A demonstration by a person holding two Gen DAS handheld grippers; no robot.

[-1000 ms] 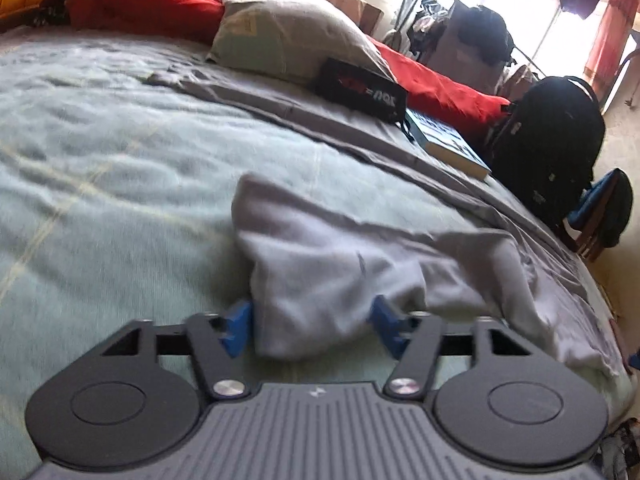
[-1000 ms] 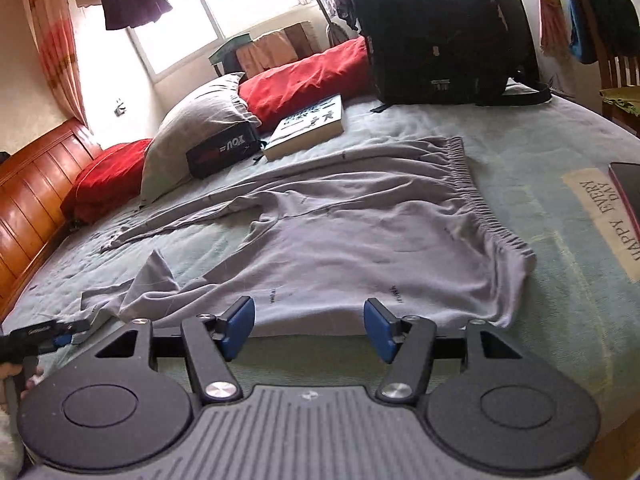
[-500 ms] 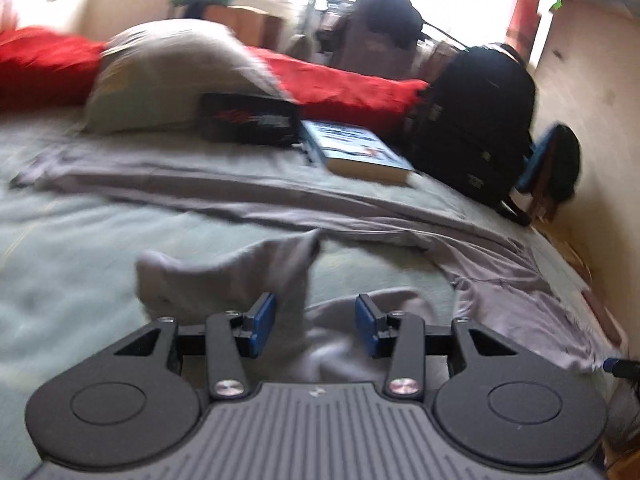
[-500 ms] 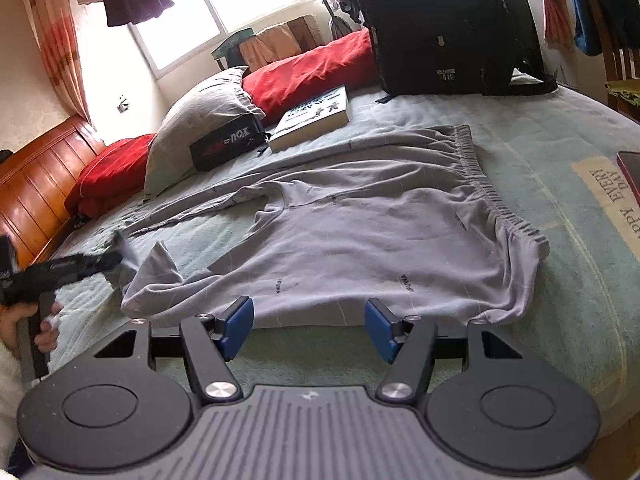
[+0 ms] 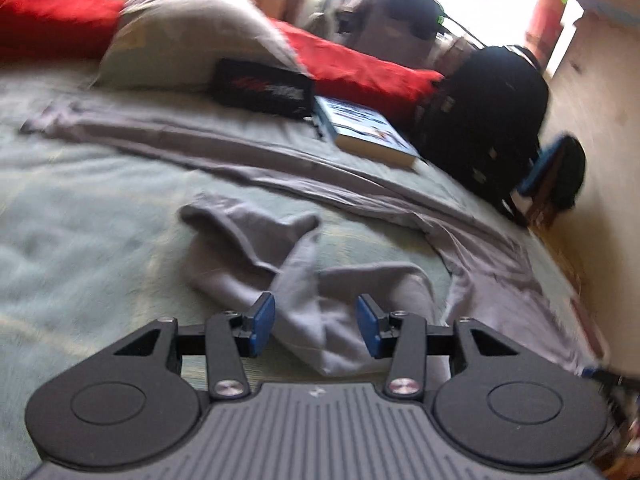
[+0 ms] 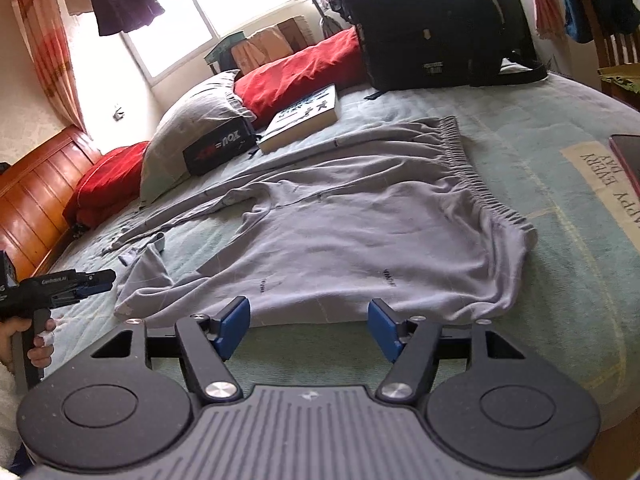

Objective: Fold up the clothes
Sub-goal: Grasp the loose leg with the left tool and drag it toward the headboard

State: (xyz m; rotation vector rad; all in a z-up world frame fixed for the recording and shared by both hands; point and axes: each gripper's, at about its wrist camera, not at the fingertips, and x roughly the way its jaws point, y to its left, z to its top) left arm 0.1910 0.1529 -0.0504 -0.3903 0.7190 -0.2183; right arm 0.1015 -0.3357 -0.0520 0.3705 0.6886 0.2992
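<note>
L gripper (image 5: 316, 326) jaws partway apart, pads not pinching; hand (image 6: 30, 344) wrapped round its grip. R gripper (image 6: 308, 330) jaws wide, opening, nothing betw them.

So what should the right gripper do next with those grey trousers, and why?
Probably ease forward and close on the near edge of the grey trousers. The right gripper has its jaws opening with nothing between them, and that edge lies just ahead on the bed.
</note>
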